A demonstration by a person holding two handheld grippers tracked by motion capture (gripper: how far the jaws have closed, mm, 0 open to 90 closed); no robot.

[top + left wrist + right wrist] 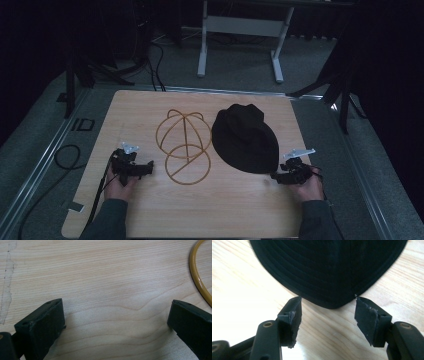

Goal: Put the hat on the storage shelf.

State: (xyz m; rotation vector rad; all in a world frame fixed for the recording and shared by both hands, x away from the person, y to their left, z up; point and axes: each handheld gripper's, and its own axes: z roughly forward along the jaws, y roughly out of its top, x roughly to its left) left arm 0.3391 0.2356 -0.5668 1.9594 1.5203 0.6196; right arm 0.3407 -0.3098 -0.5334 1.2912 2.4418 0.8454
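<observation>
A black bucket hat (245, 137) lies flat on the right half of the wooden table (235, 210). To its left rests a yellow wire hat frame (184, 145) with a ring at its near end. My right gripper (275, 176) sits at the hat's near right edge. In the right gripper view its jaws (327, 299) stand apart, with the rounded brim of the hat (329, 267) reaching in between their tips, and the pads do not press on it. My left gripper (149, 167) rests open over bare wood (116, 312), just left of the frame's ring (197, 277).
A white metal stand (240, 30) is on the floor beyond the table. Black cables (65, 155) loop on the floor at the left. Dark tripod legs (345, 105) stand by the far right corner. A pale scuffed streak (7, 285) marks the wood.
</observation>
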